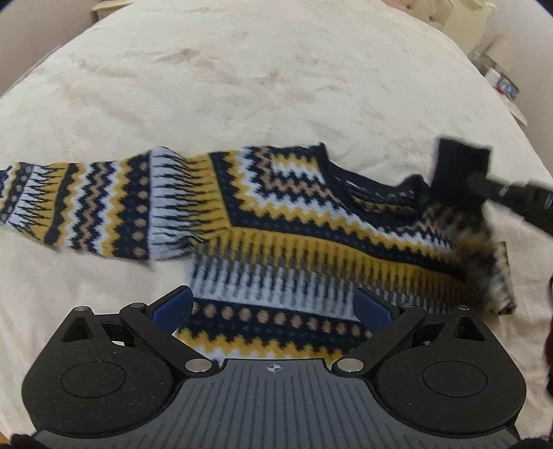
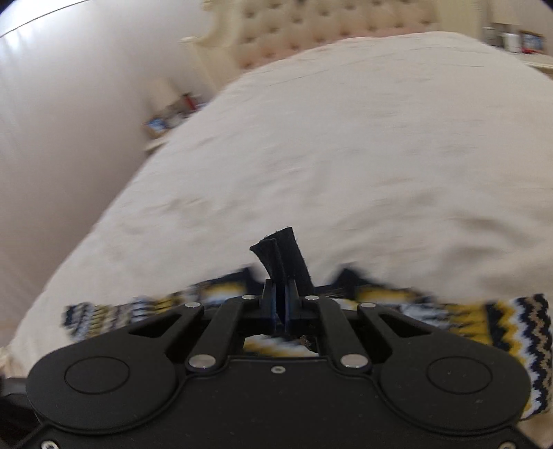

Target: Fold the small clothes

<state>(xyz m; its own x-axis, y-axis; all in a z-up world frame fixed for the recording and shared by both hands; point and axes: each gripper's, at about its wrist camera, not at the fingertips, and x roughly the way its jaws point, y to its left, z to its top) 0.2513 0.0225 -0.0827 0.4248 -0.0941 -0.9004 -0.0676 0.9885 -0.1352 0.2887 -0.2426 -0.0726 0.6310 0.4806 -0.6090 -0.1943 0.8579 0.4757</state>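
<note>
A cream bedspread (image 1: pixel 242 86) covers the wide bed and fills most of both views, with a tufted headboard (image 2: pixel 328 31) blurred beyond it in the right wrist view. On the bedspread lies a patterned knit sweater (image 1: pixel 276 221) in navy, mustard, white and tan zigzag bands, front up, one sleeve (image 1: pixel 76 210) stretched out flat toward the left edge of the left wrist view. The other sleeve is raised off the body of the sweater on the right side, its dark ribbed cuff (image 1: pixel 459 165) standing up above the neckline area. The right gripper (image 2: pixel 280 293) has its jaws pressed together on that cuff (image 2: pixel 281 255), which pokes out past the fingertips while the sweater blurs underneath. The left gripper (image 1: pixel 273 304) hovers over the sweater's lower hem with its jaws spread wide, the blue pads (image 1: pixel 172 304) on either side of the patterned fabric and nothing pinched between them.
</note>
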